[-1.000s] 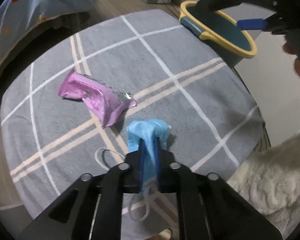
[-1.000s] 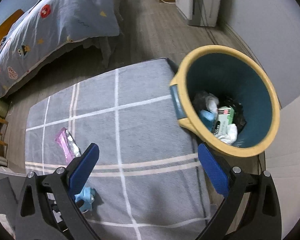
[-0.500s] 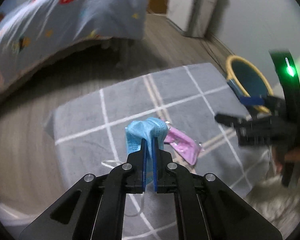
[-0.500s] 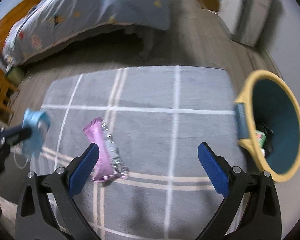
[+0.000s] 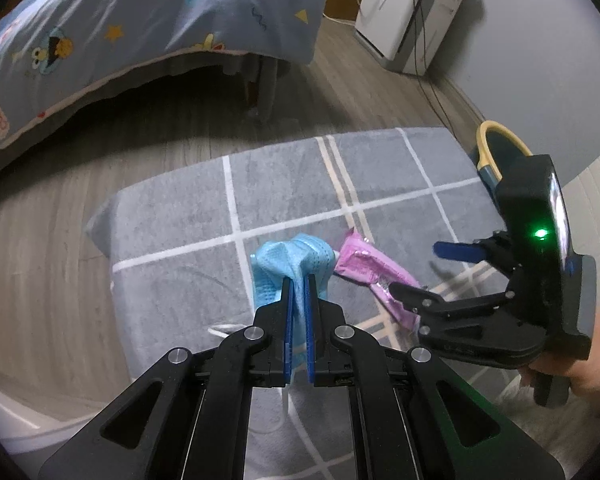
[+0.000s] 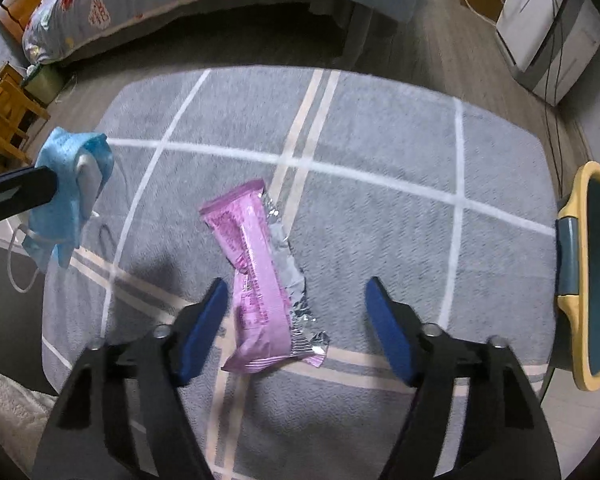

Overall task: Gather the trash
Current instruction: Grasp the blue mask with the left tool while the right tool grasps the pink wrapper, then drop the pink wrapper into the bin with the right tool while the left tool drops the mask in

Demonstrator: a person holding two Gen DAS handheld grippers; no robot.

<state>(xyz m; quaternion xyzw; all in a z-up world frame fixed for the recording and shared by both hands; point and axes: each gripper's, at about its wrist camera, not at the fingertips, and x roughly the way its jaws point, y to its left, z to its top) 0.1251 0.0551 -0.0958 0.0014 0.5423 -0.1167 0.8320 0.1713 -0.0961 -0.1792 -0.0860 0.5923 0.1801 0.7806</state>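
Right tool (image 6: 296,300) lowered over pink wrapper (image 6: 260,280), fingers spread, left tool (image 5: 298,280) pinching blue mask (image 5: 288,264) aloft

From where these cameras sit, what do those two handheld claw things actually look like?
Both are matte black plastic. The left gripper has two angular arms with cut-out slots, silver round screws, and thin blue pads on the fingers' inner faces. The right gripper is built the same, with wider blue pads. From the left camera its chunky black body carries a glowing green light, and a bare hand holds it. No cables show.

A grey checked rug (image 6: 380,140) lies beside a bed (image 5: 100,20) and white appliance (image 5: 412,12).
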